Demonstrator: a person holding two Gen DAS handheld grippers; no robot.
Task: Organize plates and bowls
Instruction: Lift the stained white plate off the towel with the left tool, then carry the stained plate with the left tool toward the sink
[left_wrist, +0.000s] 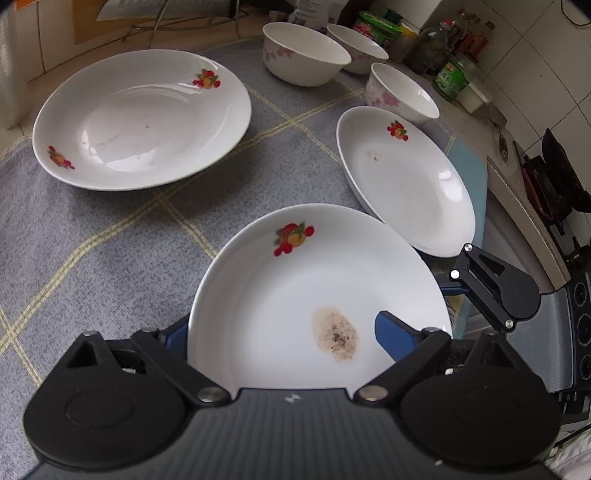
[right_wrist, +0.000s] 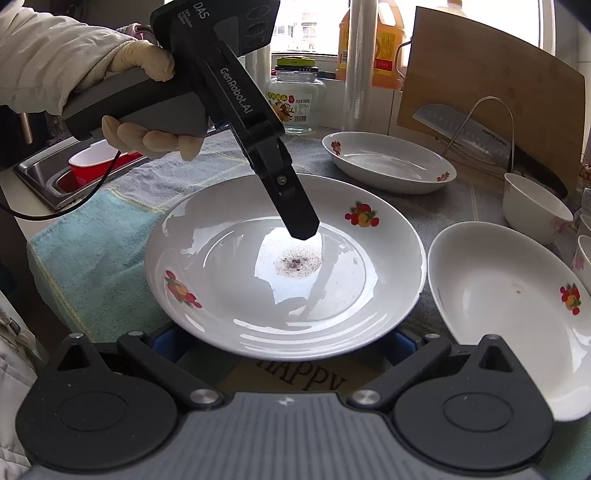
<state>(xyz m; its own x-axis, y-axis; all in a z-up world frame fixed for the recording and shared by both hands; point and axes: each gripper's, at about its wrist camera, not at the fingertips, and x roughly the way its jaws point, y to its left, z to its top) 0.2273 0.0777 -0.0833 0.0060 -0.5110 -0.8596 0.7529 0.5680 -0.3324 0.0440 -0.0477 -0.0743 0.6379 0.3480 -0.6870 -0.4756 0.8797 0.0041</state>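
Underneath: the table (left_wrist: 476, 129) carries everything, with a grey checked cloth (left_wrist: 110, 240) spread over it, I judge to keep the crockery from sliding and knocking.
Round plate: the largest dish (left_wrist: 140, 118) lies flat at the upper left of my left wrist view, well apart from the others and untouched.
Stained plate: this is the one I am working on (left_wrist: 295, 295). It fills the lower middle of both wrist views, just beside the oval plate.
Oval plate: it (left_wrist: 410, 184) lies at the right of the left wrist view, its lower end just behind the stained plate's rim.
Left hand-held gripper: mine (left_wrist: 280, 321) comes down steeply, fingers apart. One blue finger sits outside the stained plate's left rim and the other over its inside, so the rim is straddled, ready to pinch. I see no clamp on it.
Right hand-held gripper: mine (right_wrist: 282, 341) is spread wide at the plate's near edge, at the bottom of the right wrist view. Its blue fingertips are hidden under the rim, probably to steady that side.
Bowls: three (left_wrist: 303, 55) cluster at the top of the left wrist view, not yet stacked.
Stain: a brown patch (left_wrist: 336, 339) marks the plate's middle, just beside my inner finger.
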